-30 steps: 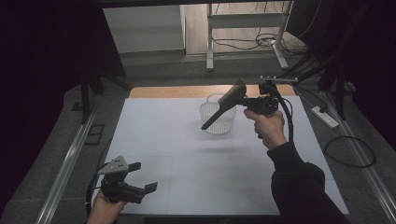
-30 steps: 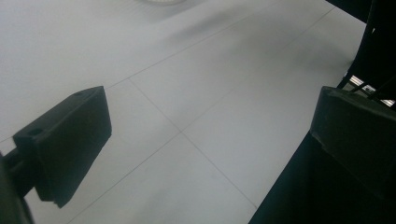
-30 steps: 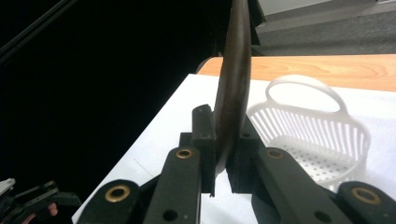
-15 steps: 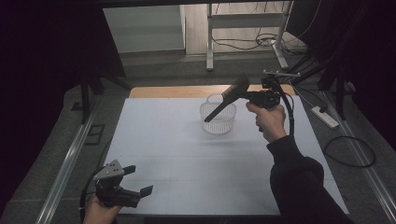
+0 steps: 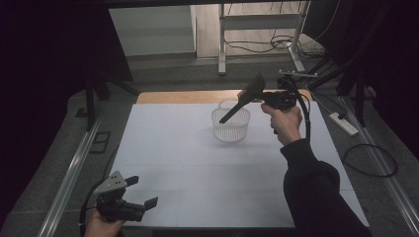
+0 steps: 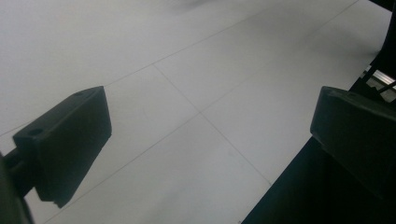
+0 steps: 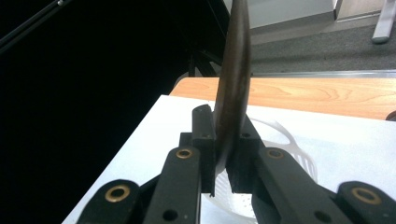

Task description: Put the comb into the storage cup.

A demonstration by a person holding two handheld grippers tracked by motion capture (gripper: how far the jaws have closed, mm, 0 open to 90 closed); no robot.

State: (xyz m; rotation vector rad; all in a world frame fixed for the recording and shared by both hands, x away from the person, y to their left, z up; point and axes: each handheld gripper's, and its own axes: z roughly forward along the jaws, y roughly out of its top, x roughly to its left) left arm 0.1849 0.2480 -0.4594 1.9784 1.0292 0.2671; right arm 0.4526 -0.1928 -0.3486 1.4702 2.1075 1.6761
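My right gripper (image 5: pixel 253 97) is shut on a dark brown spatula-like utensil (image 5: pixel 237 104) and holds it in the air over the white mesh basket (image 5: pixel 230 127) at the far middle of the white table (image 5: pixel 197 163). The utensil's broad end points up and its thin end slants down to the left above the basket's rim. In the right gripper view the right gripper (image 7: pixel 224 156) clamps the utensil (image 7: pixel 233 84) edge-on, with the basket (image 7: pixel 299 158) below. My left gripper (image 5: pixel 142 191) stands open at the near left corner, its jaws wide apart over bare table (image 6: pixel 196 70) with nothing between them.
A wooden strip (image 5: pixel 188 97) runs along the table's far edge. Metal rails (image 5: pixel 74 177) flank the table. On the floor to the right lie a power strip (image 5: pixel 344 123) and cables (image 5: pixel 368 160). A metal frame (image 5: pixel 222 34) stands beyond the table.
The right gripper has drifted slightly up and right with the utensil, whose thin end now sits higher over the basket. The left gripper has slipped a little toward the near edge.
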